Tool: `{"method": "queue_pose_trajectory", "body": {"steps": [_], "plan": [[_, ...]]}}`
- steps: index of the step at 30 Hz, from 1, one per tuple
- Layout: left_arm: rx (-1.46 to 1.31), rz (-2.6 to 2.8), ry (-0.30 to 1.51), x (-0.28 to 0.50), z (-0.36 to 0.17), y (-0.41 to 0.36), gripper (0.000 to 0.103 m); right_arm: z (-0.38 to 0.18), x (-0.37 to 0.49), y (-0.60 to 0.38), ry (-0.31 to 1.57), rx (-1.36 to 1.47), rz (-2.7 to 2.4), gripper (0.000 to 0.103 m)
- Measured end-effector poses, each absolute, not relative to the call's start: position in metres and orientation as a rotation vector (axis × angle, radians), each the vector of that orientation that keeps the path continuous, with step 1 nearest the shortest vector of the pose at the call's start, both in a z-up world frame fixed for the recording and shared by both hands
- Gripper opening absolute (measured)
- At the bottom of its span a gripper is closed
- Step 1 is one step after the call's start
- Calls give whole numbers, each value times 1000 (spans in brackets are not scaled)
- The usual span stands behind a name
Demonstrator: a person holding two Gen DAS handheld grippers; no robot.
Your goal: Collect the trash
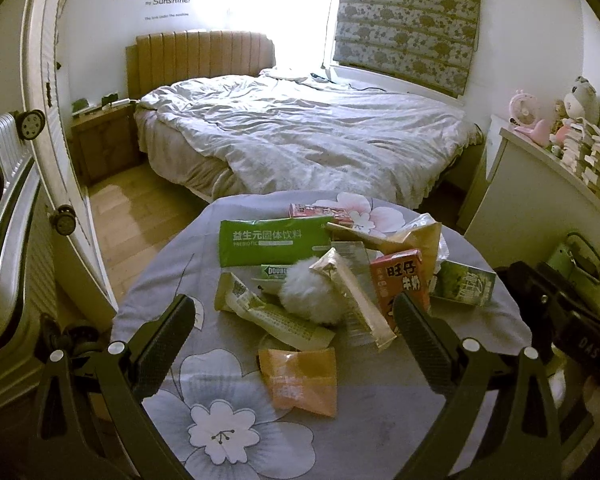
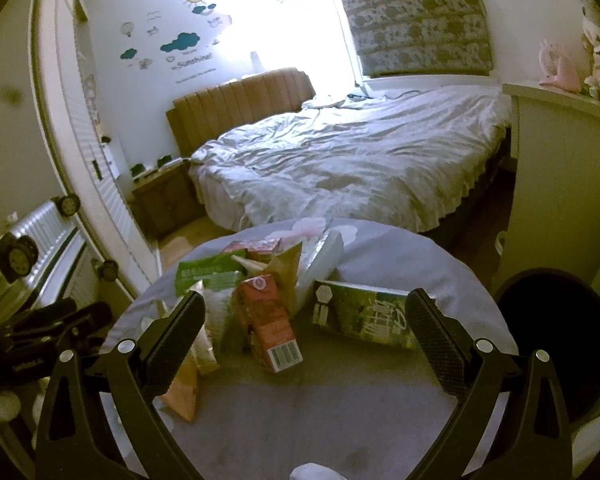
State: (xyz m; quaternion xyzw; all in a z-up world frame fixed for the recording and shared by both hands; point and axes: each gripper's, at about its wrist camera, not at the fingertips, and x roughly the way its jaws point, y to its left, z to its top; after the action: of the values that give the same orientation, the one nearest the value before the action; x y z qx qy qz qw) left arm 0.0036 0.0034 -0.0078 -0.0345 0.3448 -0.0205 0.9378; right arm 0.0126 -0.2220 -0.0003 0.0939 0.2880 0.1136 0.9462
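1. The left gripper [image 1: 294,322] hovers above the near part of the round bench [image 1: 380,420], its fingers spread wide and holding nothing.
2. The right gripper [image 2: 305,326] likewise stands released over the same bench [image 2: 340,420], nothing between its fingers.
3. The trash lies heaped on the bench's floral cloth, toward the far half. In the left wrist view a green prebiotic drink pouch [image 1: 272,240] lies flat at the back left, with a small green gum pack [image 1: 274,271] just in front of it.
4. A white fluffy ball [image 1: 310,296] sits in the middle of the heap, touching a long pale wrapper with printed text [image 1: 274,316] on its left and a slim beige sachet [image 1: 354,298] that leans across its right.
5. A red milk carton [image 1: 400,280] lies to the right of the sachet (the left gripper's right finger overlaps its lower corner in the picture), and a green drink carton [image 1: 462,282] lies on its side beyond it at the bench's right edge.
6. An orange wrapper [image 1: 300,380] lies alone, nearest the camera, apart from the heap.
7. In the right wrist view the red milk carton [image 2: 270,324] and green drink carton [image 2: 364,316] lie between that gripper's fingers in the picture.
8. A dark round bin [image 2: 556,344] stands just right of the bench.
9. Behind the bench is a bed [image 1: 300,132] with rumpled pale bedding.
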Motion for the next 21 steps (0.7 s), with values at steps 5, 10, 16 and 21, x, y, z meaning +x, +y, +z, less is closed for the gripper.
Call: {"method": "queue_pose_trajectory", "body": {"steps": [5,10,16,21], "plan": [[-73,-41,711,4,-10,4,98,-5,16,-224,596,196,229,99],[-86,-45,723,11,-15,7,98,-10,22,-227,617,204,225,99],[-135,-79,754,23,-25,20,98,-21,34,-230,645,201,217,99],[-232,-128,781,48,-39,58,98,-27,54,-242,675,252,248,99]]}}
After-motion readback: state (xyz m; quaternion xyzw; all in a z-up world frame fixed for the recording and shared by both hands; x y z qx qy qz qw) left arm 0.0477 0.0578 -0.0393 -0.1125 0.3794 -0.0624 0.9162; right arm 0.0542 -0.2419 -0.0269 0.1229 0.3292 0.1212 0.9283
